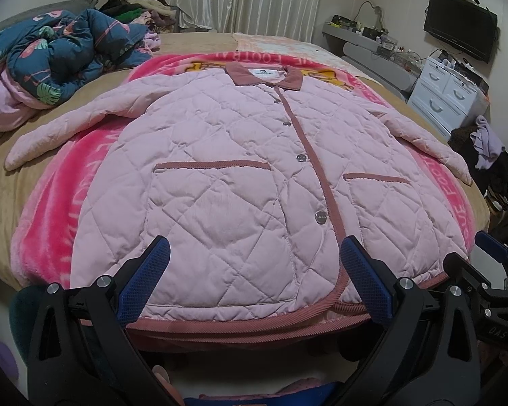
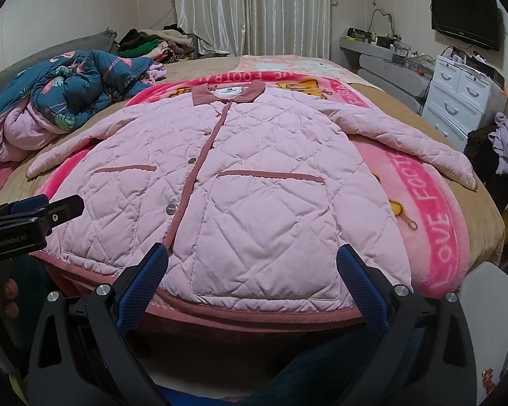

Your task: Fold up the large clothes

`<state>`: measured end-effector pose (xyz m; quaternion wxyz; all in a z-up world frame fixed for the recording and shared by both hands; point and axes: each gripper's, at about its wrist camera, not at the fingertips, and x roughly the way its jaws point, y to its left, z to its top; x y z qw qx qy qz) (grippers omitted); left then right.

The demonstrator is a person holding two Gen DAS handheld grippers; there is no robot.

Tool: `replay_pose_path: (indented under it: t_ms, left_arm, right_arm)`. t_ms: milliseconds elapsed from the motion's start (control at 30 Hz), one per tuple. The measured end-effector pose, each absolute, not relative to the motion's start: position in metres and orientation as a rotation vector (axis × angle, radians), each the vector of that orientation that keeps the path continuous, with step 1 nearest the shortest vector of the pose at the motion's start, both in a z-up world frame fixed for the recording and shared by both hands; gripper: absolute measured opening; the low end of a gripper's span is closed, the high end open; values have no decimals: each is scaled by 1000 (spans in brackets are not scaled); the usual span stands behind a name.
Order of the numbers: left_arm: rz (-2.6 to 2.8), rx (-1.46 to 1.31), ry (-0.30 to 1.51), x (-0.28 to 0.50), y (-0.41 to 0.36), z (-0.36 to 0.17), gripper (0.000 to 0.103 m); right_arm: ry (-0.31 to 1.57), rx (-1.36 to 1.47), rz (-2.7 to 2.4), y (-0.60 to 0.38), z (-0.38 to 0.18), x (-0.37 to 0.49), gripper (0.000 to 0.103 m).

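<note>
Nearest us, the left gripper (image 1: 254, 280) stands wide open and holds nothing, poised over the hem on the jacket's left half. The right gripper (image 2: 252, 280) is likewise spread wide and empty, over the hem on the other half. We judge that folding has not begun: the jacket (image 1: 240, 176) lies flat, buttoned, front up, on the pink blanket (image 2: 433, 209) that covers the bed (image 1: 3, 189). Its hem faces us at the bed's near edge and its collar (image 1: 264, 74) points away toward the curtains (image 2: 254, 10); the long axis runs near to far. Both sleeves are spread outward. The next move likely calls for taking one sleeve (image 2: 423, 149) and bringing it across the body.
</note>
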<state>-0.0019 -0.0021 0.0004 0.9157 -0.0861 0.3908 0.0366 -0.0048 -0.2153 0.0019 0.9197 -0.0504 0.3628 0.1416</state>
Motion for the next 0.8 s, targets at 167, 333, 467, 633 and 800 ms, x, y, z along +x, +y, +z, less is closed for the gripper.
replay_pose_path:
  t_ms: [167,333,467,633,800]
  left_arm:
    - [76,-176,804,-2,-2,0,95]
    - [77,-174,803,-2,-2,0,95]
    - [76,-174,802,-2,-2,1,95]
    - [76,-173,803,-2,-2,1,95]
    - [76,-173,802,-2,-2,1,95]
  right_arm:
    - [745,-104,292,-215,3,-5,99]
    - [748,-102,294,-215,3,-5,99]
    - [747,-101,294,-215,3,-5,99]
    - [752,-103,296,-214,3,-5,99]
    - [752,-103,296,-213,2,-4,99]
